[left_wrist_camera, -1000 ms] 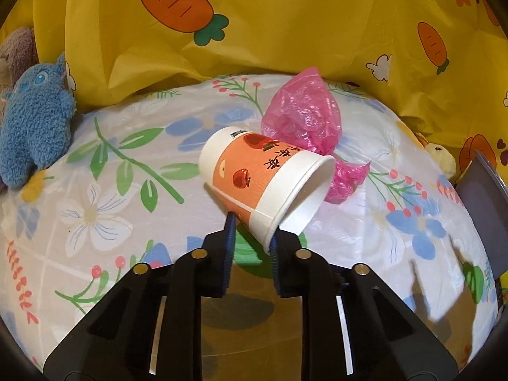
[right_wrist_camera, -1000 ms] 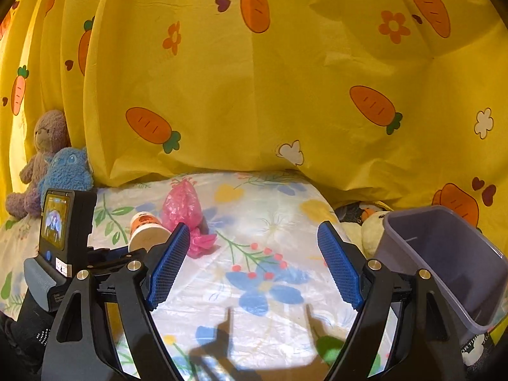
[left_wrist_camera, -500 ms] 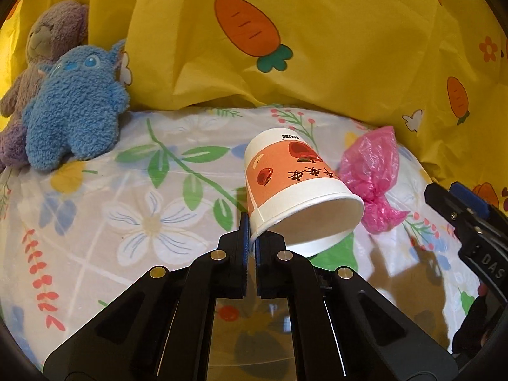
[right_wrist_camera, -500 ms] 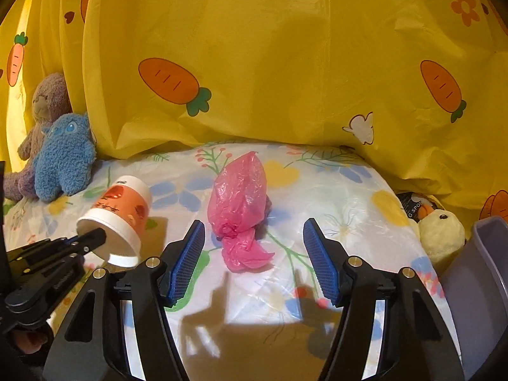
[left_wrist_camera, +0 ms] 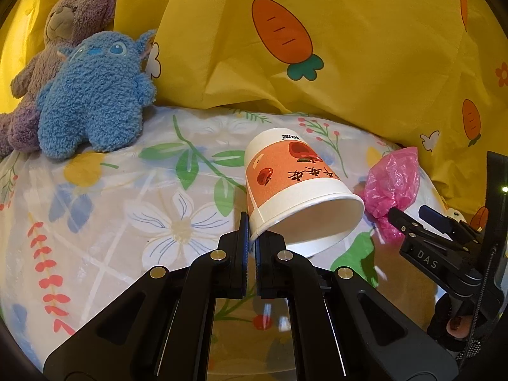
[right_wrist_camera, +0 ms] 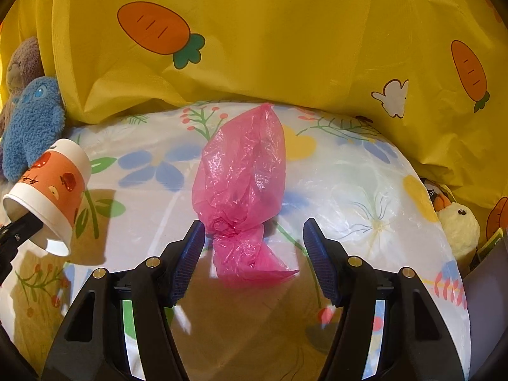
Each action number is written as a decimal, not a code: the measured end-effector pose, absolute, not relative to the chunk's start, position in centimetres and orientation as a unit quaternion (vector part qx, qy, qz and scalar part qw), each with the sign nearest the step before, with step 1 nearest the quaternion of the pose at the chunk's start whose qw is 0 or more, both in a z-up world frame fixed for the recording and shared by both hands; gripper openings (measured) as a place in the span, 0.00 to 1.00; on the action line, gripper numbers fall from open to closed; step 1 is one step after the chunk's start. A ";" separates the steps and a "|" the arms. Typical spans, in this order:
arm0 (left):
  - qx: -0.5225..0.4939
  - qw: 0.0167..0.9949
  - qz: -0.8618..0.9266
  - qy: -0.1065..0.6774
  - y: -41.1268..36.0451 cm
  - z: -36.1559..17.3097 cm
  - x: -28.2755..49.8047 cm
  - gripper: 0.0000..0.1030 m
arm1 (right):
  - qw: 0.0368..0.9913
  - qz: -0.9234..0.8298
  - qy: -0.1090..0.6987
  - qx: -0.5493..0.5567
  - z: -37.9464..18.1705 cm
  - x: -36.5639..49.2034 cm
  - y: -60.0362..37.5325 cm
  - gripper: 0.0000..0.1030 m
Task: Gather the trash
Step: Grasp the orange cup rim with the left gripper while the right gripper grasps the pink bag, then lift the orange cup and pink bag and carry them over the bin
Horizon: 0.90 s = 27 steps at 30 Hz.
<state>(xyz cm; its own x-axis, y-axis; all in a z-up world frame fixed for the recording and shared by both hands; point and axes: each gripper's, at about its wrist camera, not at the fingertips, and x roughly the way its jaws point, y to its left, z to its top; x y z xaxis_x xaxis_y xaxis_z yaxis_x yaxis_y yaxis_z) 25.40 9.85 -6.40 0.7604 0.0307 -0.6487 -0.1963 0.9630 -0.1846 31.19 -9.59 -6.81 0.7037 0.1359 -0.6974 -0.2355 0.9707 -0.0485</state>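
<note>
An orange-and-white paper cup (left_wrist_camera: 295,171) hangs tilted, mouth toward the camera, just above the floral bed cover (left_wrist_camera: 95,209). My left gripper (left_wrist_camera: 252,222) is shut on the cup's rim; from the right wrist, cup (right_wrist_camera: 54,187) and left gripper (right_wrist_camera: 19,231) show at the left edge. A knotted pink plastic bag (right_wrist_camera: 241,171) lies on the cover. My right gripper (right_wrist_camera: 254,225) stands open astride its knotted lower end, the left pad close to the knot, the right pad well apart. The left wrist view has the bag (left_wrist_camera: 393,181) and right gripper (left_wrist_camera: 409,222) at right.
A blue plush toy (left_wrist_camera: 95,95) and a purple bear (left_wrist_camera: 73,12) sit at the back left. A yellow carrot-print sheet (left_wrist_camera: 349,47) rises behind the bed. A yellow chick toy (right_wrist_camera: 460,225) and a grey bin's edge (right_wrist_camera: 485,301) are at the right.
My left gripper shut fully on the cup's rim and carried it leftward, slightly up. My right gripper came down and forward over the pink bag, its jaws narrowing.
</note>
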 end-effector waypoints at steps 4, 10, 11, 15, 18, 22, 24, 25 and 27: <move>-0.123 0.930 0.058 0.342 9.8 -6.4 25.5 0.03 | 0.910 0.105 0.394 -0.072 -7.5 32.0 -9.4 0.51; -0.127 0.928 0.052 0.345 9.6 -6.6 25.6 0.03 | 0.905 0.114 0.403 -0.075 -7.9 32.1 -9.1 0.26; -0.127 0.928 0.051 0.346 9.5 -6.6 25.6 0.03 | 0.906 0.115 0.401 -0.074 -7.9 32.0 -9.2 0.24; -0.124 0.929 0.048 0.346 9.2 -6.5 25.7 0.03 | 0.915 0.112 0.381 -0.074 -7.2 30.8 -9.7 0.21; -0.118 0.929 0.045 0.347 8.9 -6.6 25.8 0.03 | 0.919 0.124 0.368 -0.067 -6.0 29.2 -10.2 0.21; -0.119 0.931 0.032 0.344 8.5 -6.4 25.7 0.03 | 0.925 0.129 0.350 -0.072 -4.2 26.2 -11.1 0.21; -0.105 0.936 0.030 0.333 7.8 -6.0 25.4 0.03 | 0.929 0.132 0.338 -0.071 -3.4 24.6 -12.0 0.21; -0.104 0.938 0.023 0.331 7.5 -5.9 25.3 0.03 | 0.931 0.131 0.335 -0.068 -3.0 23.8 -12.5 0.21; -0.107 0.938 0.005 0.328 6.9 -5.6 25.2 0.03 | 0.934 0.129 0.329 -0.057 -2.4 22.2 -13.8 0.21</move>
<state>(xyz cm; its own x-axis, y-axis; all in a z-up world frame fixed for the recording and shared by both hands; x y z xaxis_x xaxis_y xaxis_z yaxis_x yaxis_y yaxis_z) 25.17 6.92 -5.59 0.7845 -0.0603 -0.6172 -0.0808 0.9768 -0.1982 22.25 -13.84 -2.40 0.7496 0.2037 -0.6298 -0.2794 0.9599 -0.0220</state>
